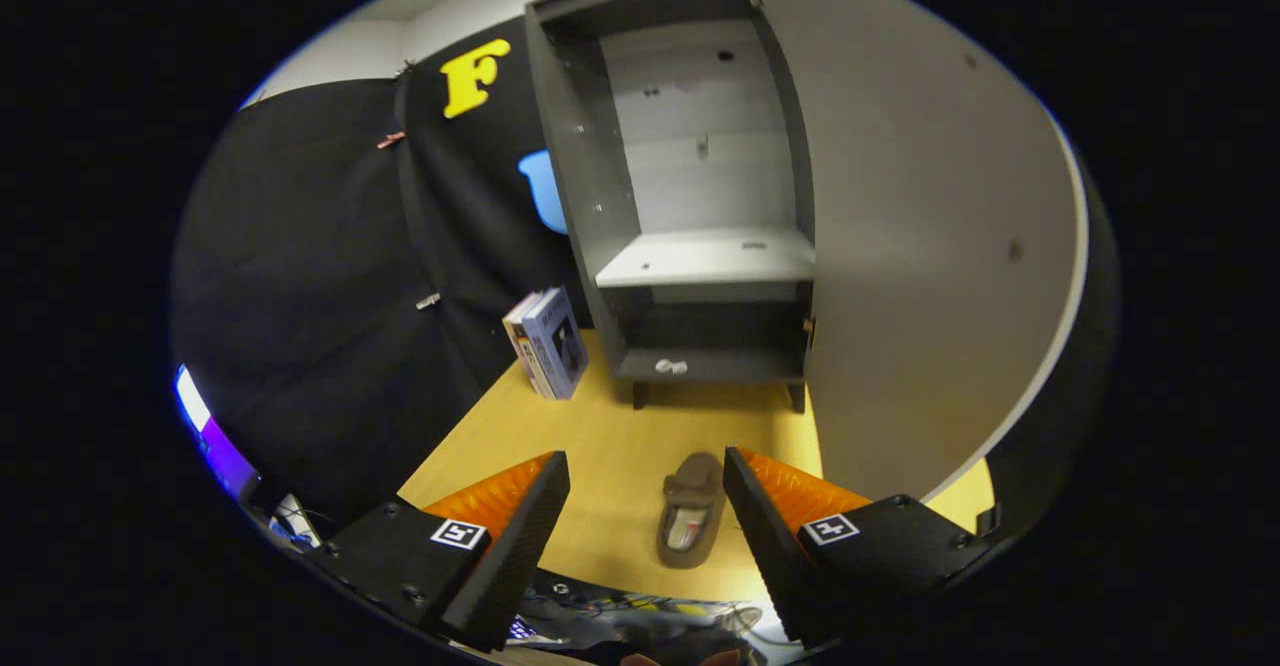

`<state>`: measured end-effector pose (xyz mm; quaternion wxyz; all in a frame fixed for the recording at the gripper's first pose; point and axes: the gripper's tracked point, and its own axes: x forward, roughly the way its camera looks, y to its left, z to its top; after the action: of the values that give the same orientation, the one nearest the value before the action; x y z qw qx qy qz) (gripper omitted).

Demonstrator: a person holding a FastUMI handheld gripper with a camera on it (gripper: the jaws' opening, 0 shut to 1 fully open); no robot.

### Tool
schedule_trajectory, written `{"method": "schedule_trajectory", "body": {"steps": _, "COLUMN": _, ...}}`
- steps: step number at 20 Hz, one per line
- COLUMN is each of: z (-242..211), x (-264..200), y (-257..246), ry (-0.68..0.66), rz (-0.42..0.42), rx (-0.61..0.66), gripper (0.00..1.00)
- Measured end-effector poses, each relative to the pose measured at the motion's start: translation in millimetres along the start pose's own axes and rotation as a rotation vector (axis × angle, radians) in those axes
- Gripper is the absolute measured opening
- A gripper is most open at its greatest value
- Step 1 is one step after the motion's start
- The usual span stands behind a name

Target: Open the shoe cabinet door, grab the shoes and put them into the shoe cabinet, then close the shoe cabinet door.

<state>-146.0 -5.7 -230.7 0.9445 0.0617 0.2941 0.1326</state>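
**Cabinet open, 1 slipper on desk between the jaws**

Gripper (647, 506): jaws spread wide, holding nothing. Both fingers clear of everything.

Count: 1 shoe cabinet, 1 door, 1 slipper, 1 small white object, 2 boxes.

Slipper (690, 511): brown, lies flat on the yellow wood desk (600, 446), in the gap between the jaws, nearer the right finger, just beside its inner edge; touching or not, can't tell. Toe points to 12 o'clock, toward the cabinet.

Shoe cabinet (690, 206): grey, stands on short legs at 12 o'clock beyond the jaws. Door (920, 226) swung fully open, hinged on the cabinet's right side, its pale inner face running out to 2 o'clock.

Contents: upper compartment bare, only a pale shelf (710, 256) at its base. Lower compartment dark, nothing seen inside. Small white object (670, 367) sits on the front edge of the bottom board; too small to ID.

Boxes (548, 343): 2, upright, leaning together at 11 o'clock, just left of the cabinet's foot, against the black cloth wall.
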Motion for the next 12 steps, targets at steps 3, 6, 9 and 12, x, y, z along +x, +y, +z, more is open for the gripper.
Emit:
{"method": "schedule_trajectory", "body": {"steps": 3, "z": -46, "x": 42, "y": -2, "ry": 0.096, "rz": -0.022, "rx": 0.014, "gripper": 0.99}}
{"method": "schedule_trajectory", "body": {"steps": 6, "z": -92, "x": 79, "y": -1, "ry": 0.174, "rz": -0.038, "rx": -0.001, "gripper": 0.99}}
{"method": "schedule_trajectory", "body": {"steps": 9, "z": -129, "x": 116, "y": -3, "ry": 0.228, "rz": -0.057, "rx": 0.015, "gripper": 0.99}}
{"method": "schedule_trajectory", "body": {"steps": 12, "z": -155, "x": 151, "y": -12, "ry": 0.233, "rz": -0.089, "rx": 0.006, "gripper": 0.99}}
